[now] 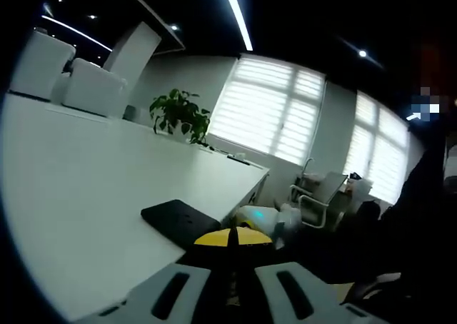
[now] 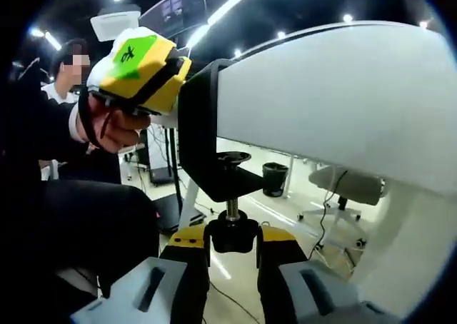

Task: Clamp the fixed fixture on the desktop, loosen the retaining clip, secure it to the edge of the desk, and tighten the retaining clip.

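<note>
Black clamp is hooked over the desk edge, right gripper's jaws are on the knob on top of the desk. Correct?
Not quite. The knob hangs below the desk edge, on the screw under the black clamp, not on top. The right gripper view shows the right gripper closed on it from beneath. The rest holds.

One clamp fixture [image 2: 207, 145], one desk [image 1: 78, 188], one potted plant [image 1: 180, 114], two monitors [image 1: 68, 74].

right gripper [image 2: 232, 256] has its jaws pinched in tight from below; left gripper [image 2: 139, 71] sits up top, a bare hand [image 2: 121, 131] gripping it.
</note>
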`<state>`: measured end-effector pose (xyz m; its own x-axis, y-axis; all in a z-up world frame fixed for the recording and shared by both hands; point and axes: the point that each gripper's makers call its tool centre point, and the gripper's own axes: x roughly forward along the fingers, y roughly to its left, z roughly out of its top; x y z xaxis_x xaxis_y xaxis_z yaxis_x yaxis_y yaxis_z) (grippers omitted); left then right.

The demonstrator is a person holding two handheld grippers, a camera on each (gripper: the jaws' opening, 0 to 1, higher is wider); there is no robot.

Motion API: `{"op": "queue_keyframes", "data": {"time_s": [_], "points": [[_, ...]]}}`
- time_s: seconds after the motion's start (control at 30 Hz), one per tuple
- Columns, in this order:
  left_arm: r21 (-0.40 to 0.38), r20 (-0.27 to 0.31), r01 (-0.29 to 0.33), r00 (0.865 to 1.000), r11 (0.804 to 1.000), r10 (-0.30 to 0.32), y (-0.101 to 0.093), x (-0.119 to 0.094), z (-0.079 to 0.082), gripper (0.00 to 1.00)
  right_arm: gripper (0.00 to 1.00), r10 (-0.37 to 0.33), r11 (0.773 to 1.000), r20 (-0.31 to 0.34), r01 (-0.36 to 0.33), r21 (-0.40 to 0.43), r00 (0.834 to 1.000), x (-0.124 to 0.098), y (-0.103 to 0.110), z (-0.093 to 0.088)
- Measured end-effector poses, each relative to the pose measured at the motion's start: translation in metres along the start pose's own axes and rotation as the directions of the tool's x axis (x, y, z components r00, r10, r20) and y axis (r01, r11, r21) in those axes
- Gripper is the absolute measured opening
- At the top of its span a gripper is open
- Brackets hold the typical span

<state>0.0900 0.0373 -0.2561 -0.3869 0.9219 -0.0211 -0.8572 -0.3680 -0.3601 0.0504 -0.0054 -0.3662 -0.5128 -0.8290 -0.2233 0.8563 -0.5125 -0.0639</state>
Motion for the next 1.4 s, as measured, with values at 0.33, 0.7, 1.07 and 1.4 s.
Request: {"op": "queue_keyframes", "data": {"time_s": [0.33,0.7,1.07,1.4], "points": [[0.011,-0.002,-0.007,1.0,1.0,0.007,0.0,0.0,0.0,0.01,0.32,-0.227,0.972,-0.005,0.226,-0.059,0.974,-0.006,-0.006,0.002],[0.007,0.017,0.0,1.0,1.0,0.0,0.0,0.0,0.001,0.01,0.34,-0.571,0.819,-0.001,0.57,0.058,0.821,-0.035,-0.005,0.005],[-0.002,0.04,-0.003,0.999,1.0,0.003,0.001,-0.003,0.003,0.01,0.43,-0.739,0.653,-0.06,0.736,0.179,0.671,-0.025,-0.009,0.005],[-0.024,0.052,-0.002,0.999,1.0,0.004,0.0,-0.006,0.005,0.01,0.41,-0.784,0.595,-0.096,0.787,0.163,0.613,-0.021,-0.015,-0.006]]}}
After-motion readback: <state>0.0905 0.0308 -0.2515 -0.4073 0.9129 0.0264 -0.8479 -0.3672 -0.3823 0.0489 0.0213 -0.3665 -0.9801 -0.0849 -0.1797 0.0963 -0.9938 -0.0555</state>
